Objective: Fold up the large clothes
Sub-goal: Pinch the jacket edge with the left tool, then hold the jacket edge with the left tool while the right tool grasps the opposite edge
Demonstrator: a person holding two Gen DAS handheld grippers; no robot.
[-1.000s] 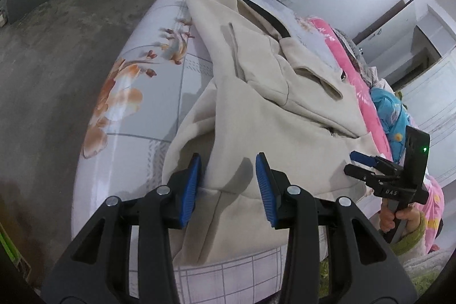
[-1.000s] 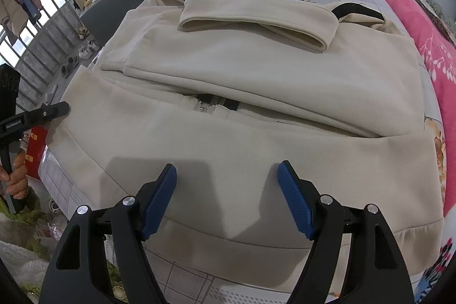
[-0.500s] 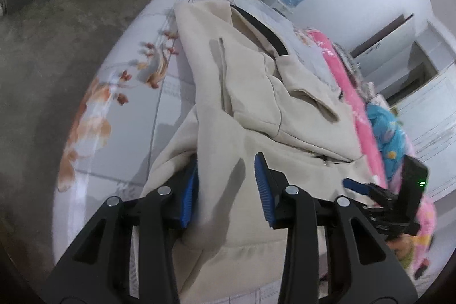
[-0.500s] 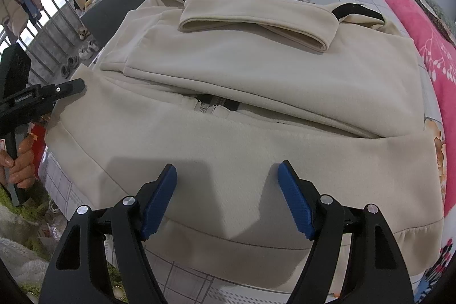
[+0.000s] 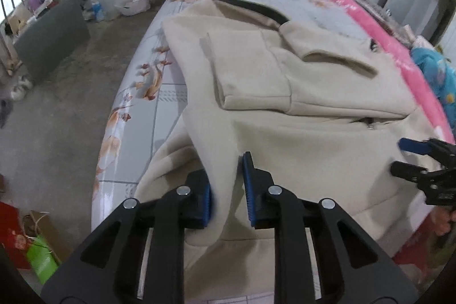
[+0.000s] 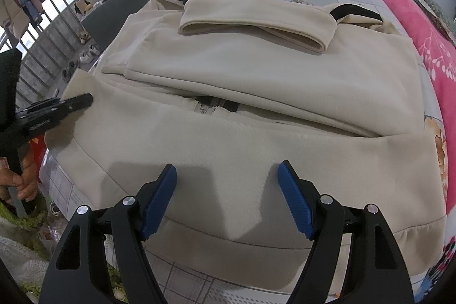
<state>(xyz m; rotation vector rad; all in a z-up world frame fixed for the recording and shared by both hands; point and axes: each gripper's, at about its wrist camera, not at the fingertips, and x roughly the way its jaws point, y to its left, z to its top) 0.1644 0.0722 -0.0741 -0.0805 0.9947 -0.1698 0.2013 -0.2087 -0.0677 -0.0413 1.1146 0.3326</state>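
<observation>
Left wrist view shows the left gripper (image 5: 226, 187) pointing steeply down at the near left corner of a cream jacket (image 5: 299, 104). Its jaws are closing, and a raised fold of the jacket's edge stands between the blue pads (image 5: 248, 190); whether the pads already press the cloth I cannot tell for sure, but the cloth fills the gap between them. The jacket lies spread on a bed (image 5: 148, 93) with a flowered sheet, the sleeves folded in over the body and the collar at the far end. A pink blanket (image 5: 399, 59) lies along the far right side of the bed.

In the right wrist view, the right gripper (image 6: 228, 195) hangs over the near hem of the jacket, tilted down, its fingers (image 6: 293, 198) spread wide and holding nothing. At the left edge of this view a hand (image 6: 24, 178) grips the handle of the left gripper.
</observation>
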